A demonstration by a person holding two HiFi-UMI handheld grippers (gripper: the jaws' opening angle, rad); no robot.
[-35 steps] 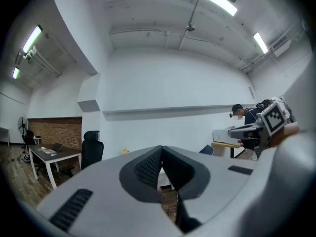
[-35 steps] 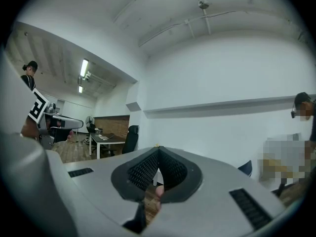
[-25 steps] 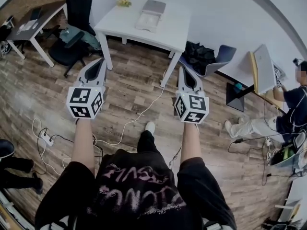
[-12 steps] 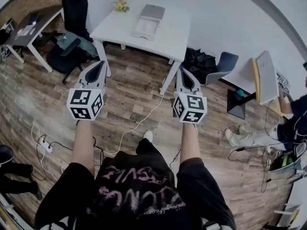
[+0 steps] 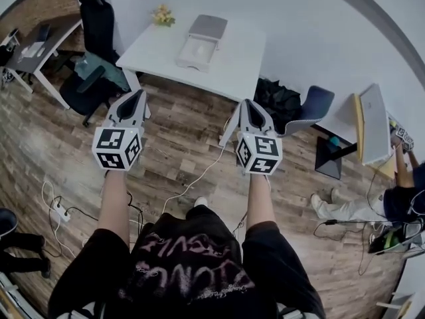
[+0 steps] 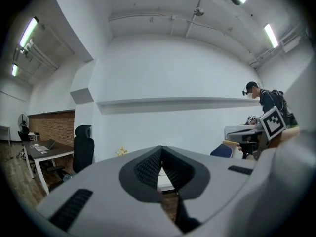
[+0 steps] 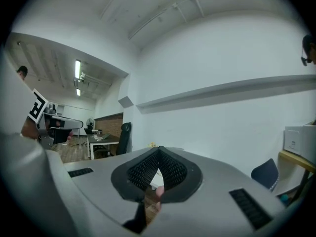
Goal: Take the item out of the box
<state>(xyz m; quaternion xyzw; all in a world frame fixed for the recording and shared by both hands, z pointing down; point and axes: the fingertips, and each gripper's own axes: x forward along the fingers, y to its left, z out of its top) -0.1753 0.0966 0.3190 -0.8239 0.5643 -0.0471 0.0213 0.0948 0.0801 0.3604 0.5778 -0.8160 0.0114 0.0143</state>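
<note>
Two claws, left and right, both pinched together and empty, aim at the box on your white table, well ahead between them, lying lengthwise away from you.

A white table stands on the wooden floor by the wall, with a small yellow thing at its far corner. A black office chair is to its left. A blue chair and a black bag are to its right. A white cable lies on the floor.
</note>
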